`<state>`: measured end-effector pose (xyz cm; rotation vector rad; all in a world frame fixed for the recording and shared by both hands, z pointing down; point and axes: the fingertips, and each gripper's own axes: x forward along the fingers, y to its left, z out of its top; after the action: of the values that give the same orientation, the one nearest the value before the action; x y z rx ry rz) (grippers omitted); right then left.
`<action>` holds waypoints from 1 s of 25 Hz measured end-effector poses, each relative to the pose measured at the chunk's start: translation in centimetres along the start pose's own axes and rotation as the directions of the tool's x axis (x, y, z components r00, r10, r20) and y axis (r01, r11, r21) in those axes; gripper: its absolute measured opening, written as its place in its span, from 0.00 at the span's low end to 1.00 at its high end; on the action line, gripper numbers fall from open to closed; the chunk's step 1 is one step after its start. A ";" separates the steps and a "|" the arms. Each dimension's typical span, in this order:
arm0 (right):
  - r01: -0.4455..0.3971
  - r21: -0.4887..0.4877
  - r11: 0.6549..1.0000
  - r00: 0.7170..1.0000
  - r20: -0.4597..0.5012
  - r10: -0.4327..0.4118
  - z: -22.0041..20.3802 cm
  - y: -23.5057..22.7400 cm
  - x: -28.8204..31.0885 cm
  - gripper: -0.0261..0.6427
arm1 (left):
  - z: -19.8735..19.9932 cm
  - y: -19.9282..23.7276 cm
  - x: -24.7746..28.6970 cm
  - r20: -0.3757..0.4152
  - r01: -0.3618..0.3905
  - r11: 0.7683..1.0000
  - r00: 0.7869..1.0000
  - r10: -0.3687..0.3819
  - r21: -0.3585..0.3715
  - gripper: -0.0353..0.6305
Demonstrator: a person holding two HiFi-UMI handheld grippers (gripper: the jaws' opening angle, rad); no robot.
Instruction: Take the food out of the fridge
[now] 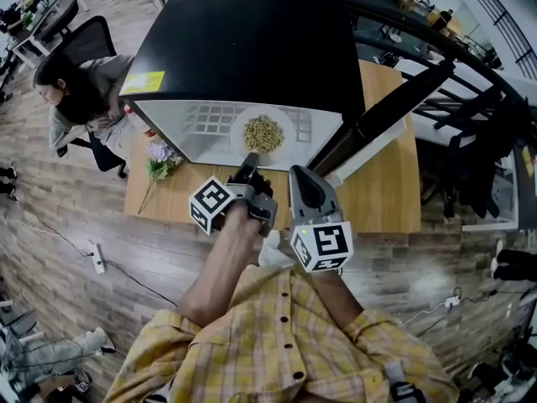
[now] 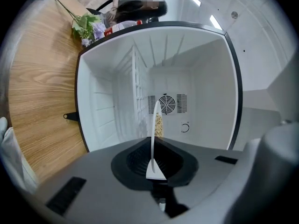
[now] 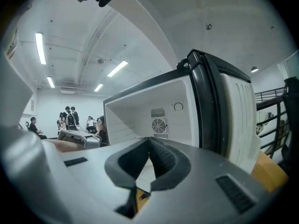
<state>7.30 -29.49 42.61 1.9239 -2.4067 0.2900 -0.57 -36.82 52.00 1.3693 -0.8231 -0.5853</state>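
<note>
Food: tan grainy heap [image 1: 263,133] lay on round white plate [image 1: 286,121] inside open black fridge [image 1: 252,49] at wooden worktop's [image 1: 382,191] middle.
Left gripper [image 1: 250,161]: fingers clamped plate's near rim.
Right gripper [image 1: 304,181]: fingers were closed together, empty.

fridge [image 1: 252,40] black, white inside | plate [image 1: 238,133] white | food [image 1: 263,133] tan | shirt [image 1: 277,342] yellow plaid

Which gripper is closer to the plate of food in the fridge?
Left. The left gripper is shut on the near rim of the plate; the right gripper hangs shut and empty just outside the fridge, right of the plate.
</note>
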 end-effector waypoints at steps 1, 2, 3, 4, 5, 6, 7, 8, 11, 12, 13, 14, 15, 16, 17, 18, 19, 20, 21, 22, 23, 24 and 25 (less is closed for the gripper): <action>-0.001 0.000 1.000 1.000 0.001 0.001 0.0 0.1 -0.2 0.05 | 0.0 -0.1 -0.4 0.005 0.002 1.000 1.000 -0.002 -0.001 0.08; -0.003 -0.001 1.000 1.000 0.001 0.003 -0.1 0.2 -0.5 0.05 | -0.1 -0.2 -0.8 0.008 0.004 1.000 1.000 -0.004 0.000 0.08; -0.004 -0.001 1.000 1.000 0.000 0.004 -0.2 0.4 -0.7 0.05 | -0.1 -0.2 -1.2 0.011 0.005 1.000 1.000 -0.005 0.003 0.08; -0.005 -0.001 1.000 1.000 0.000 0.005 -0.2 0.5 -0.9 0.05 | -0.1 -0.1 -1.5 0.014 0.005 1.000 1.000 -0.005 0.006 0.08; -0.005 -0.002 1.000 1.000 0.000 0.005 -0.3 0.6 -1.1 0.05 | 0.0 0.0 -1.9 0.018 0.005 1.000 1.000 -0.005 0.010 0.08; -0.007 -0.004 1.000 1.000 0.001 0.007 -0.3 0.7 -1.2 0.05 | 0.0 0.0 -2.2 0.022 0.005 1.000 1.000 -0.005 0.012 0.08; -0.008 -0.006 1.000 1.000 0.001 0.008 -0.3 0.8 -1.4 0.05 | -0.1 0.0 -2.5 0.027 0.005 1.000 1.000 -0.005 0.012 0.08; -0.009 -0.006 1.000 1.000 0.001 0.009 -0.4 0.9 -1.6 0.05 | -0.2 0.0 -2.9 0.029 0.005 1.000 1.000 -0.005 0.011 0.08; -0.012 -0.002 1.000 1.000 0.000 0.012 -0.5 1.3 -2.2 0.05 | -0.8 -0.1 -4.2 0.031 0.007 1.000 1.000 -0.007 0.002 0.08; -0.012 -0.004 1.000 1.000 0.002 0.012 -0.3 1.4 -2.4 0.05 | -0.9 -0.3 -4.6 0.032 0.009 1.000 0.999 -0.009 0.001 0.08; -0.012 -0.006 1.000 1.000 0.003 0.012 -0.2 1.5 -2.5 0.05 | -1.1 -0.5 -5.1 0.035 0.010 1.000 0.999 -0.010 0.001 0.08; -0.013 -0.007 1.000 1.000 0.004 0.013 -0.1 1.7 -2.7 0.05 | -1.2 -0.6 -5.5 0.039 0.012 1.000 0.999 -0.012 0.001 0.08; -0.014 -0.007 1.000 1.000 0.003 0.014 -0.1 1.8 -2.8 0.05 | -1.3 -0.8 -5.9 0.044 0.014 1.000 0.999 -0.014 0.001 0.08; -0.017 -0.006 1.000 1.000 0.002 0.017 -0.2 1.9 -3.0 0.05 | -1.4 -1.0 -6.3 0.050 0.017 1.000 0.999 -0.017 0.000 0.08; -0.019 -0.005 1.000 1.000 0.000 0.019 -0.2 2.0 -3.1 0.05 | -1.5 -1.2 -6.7 0.055 0.020 1.000 0.998 -0.020 -0.001 0.08; -0.023 -0.003 1.000 1.000 -0.001 0.023 -0.3 2.2 -3.3 0.05 | -1.6 -1.4 -7.1 0.060 0.024 1.000 0.998 -0.024 0.000 0.08; -0.027 0.000 1.000 1.000 -0.002 0.027 -0.4 2.4 -3.4 0.05 | -1.6 -1.5 -7.5 0.067 0.027 1.000 0.997 -0.027 0.001 0.08; -0.031 0.004 0.999 1.000 -0.003 0.031 -0.5 2.6 -3.5 0.05 | -1.7 -1.6 -8.0 0.073 0.029 1.000 0.997 -0.029 0.001 0.08; -0.036 0.006 0.999 0.999 -0.004 0.036 -0.7 2.9 -3.7 0.05 | -1.7 -1.7 -8.4 0.079 0.031 1.000 0.996 -0.031 0.001 0.08; -0.040 0.008 0.999 0.999 -0.005 0.041 -0.8 3.1 -3.8 0.05 | -1.7 -1.7 -8.9 0.084 0.033 0.999 0.996 -0.033 0.001 0.08; -0.044 0.008 0.999 0.999 -0.006 0.044 -0.9 3.3 -4.0 0.05 | -1.7 -1.8 -9.3 0.088 0.036 0.999 0.996 -0.036 0.003 0.08; -0.047 0.009 0.999 0.999 -0.006 0.047 -0.9 3.5 -4.2 0.05 | -1.8 -1.8 -9.7 0.090 0.039 0.999 0.995 -0.039 0.005 0.08; -0.049 0.008 0.999 0.999 -0.005 0.049 -0.9 3.6 -4.4 0.05 | -1.9 -1.9 -10.2 0.094 0.044 0.999 0.995 -0.044 0.005 0.08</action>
<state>4.70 -24.37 42.40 1.8671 -2.4566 0.3068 -5.00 -27.99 48.40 1.3737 -0.8709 -0.6874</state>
